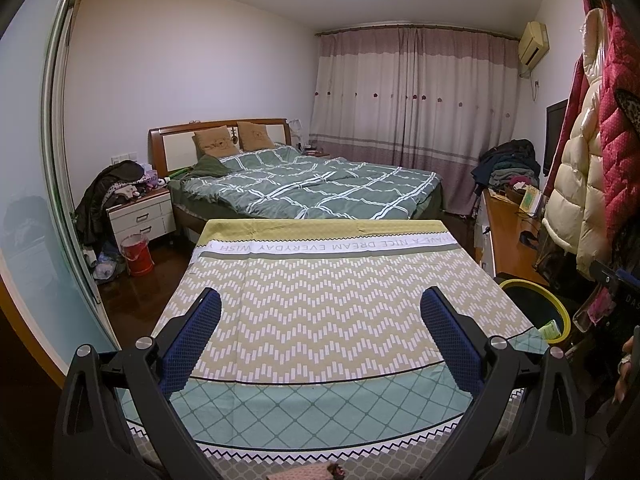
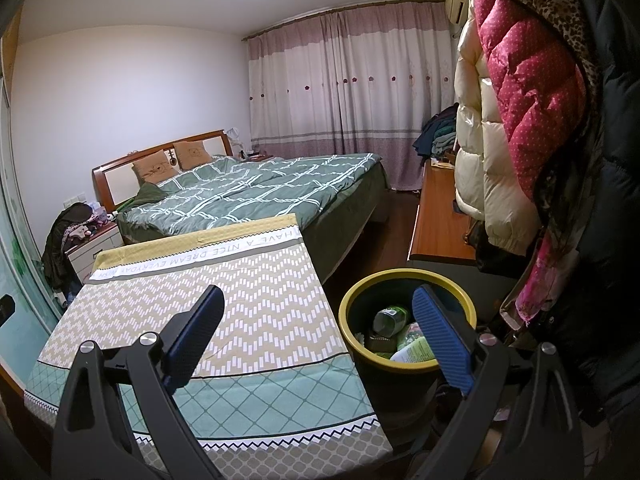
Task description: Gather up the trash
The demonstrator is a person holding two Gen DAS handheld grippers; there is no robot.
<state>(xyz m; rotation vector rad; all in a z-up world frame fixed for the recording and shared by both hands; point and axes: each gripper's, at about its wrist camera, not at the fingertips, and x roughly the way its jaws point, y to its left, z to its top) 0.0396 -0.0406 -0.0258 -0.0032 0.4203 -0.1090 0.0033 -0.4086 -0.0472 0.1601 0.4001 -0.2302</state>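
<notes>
A black bin with a yellow rim (image 2: 352,300) stands on the floor right of the table; it also shows in the left wrist view (image 1: 560,308). Inside lie a plastic bottle (image 2: 390,318) and green and white wrappers (image 2: 414,350). My right gripper (image 2: 320,340) is open and empty, straddling the table's right edge and the bin. My left gripper (image 1: 320,336) is open and empty above the patterned tablecloth (image 1: 320,300). No loose trash shows on the cloth.
A bed (image 1: 304,184) stands beyond the table. Coats (image 2: 520,120) hang close on the right above a wooden cabinet (image 2: 440,224). A red bucket (image 1: 138,256) and a nightstand (image 1: 140,216) stand at the left by a sliding door.
</notes>
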